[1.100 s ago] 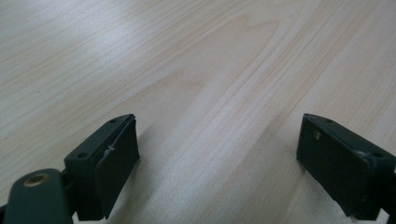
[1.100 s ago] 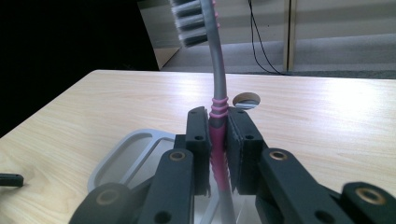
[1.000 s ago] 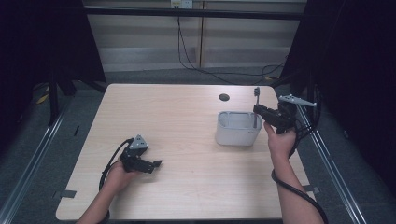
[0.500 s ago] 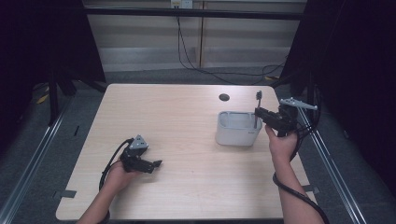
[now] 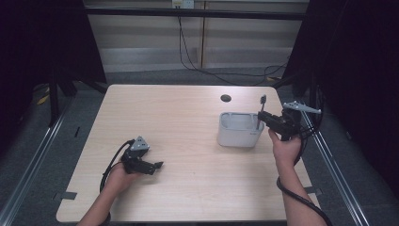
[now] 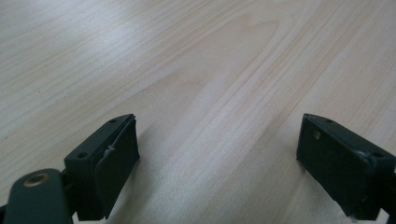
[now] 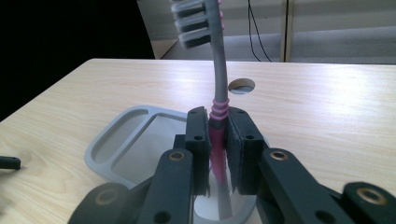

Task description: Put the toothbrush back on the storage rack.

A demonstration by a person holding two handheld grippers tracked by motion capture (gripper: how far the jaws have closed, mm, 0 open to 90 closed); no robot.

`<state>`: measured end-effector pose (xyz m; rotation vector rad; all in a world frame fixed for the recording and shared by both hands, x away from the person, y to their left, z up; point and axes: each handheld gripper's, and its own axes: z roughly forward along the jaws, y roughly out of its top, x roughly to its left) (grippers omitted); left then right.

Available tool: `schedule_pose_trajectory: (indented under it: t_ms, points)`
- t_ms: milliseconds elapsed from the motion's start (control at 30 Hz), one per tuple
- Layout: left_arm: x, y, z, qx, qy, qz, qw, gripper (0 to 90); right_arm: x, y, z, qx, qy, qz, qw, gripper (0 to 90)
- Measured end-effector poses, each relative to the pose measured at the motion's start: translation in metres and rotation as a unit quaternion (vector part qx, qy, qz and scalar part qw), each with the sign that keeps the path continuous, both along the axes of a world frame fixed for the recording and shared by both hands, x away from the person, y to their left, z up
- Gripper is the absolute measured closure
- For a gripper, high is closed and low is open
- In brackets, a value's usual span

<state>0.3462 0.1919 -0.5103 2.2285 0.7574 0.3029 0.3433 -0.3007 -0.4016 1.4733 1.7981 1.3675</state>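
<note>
1. The right gripper [image 7: 217, 144] has its 2 black jaws clamped on the pink ribbed grip of a grey toothbrush with a bristled head [image 7: 215, 84], which stands upright with the bristles at the top.

2. In the high view, the right gripper [image 5: 261, 117] sits at the right rim of the pale grey plastic holder with rounded compartments [image 5: 237, 129]. The toothbrush [image 5: 261, 104] sticks up just above that rim.

3. Compared with a second ago, the right gripper has sunk a little and edged towards the holder, so the brush head now stands lower against the table. The grip itself has not changed; the jaws were pressed on the handle then as now.

4. In the right gripper view, the lower end of the handle reaches down into the holder's near round opening [image 7: 212, 205]. I judge the brush is being lowered into its slot, and that the next step would be to let go once it rests on the bottom.

5. The left gripper [image 5: 149, 165] lies idle on the light wooden table [image 5: 179, 113], well apart from the holder and unmoved. Its jaws stand wide open with only bare wood between them.
</note>
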Motion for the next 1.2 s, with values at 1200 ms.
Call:
schedule_pose_trajectory:
  t_ms: [1200]
  points:
    - [0.000,0.000,0.000,0.000,0.000,0.000,1.0000,12.3,-0.010,-0.002,-0.015,-0.014,0.015,0.002,0.9998,79.3]
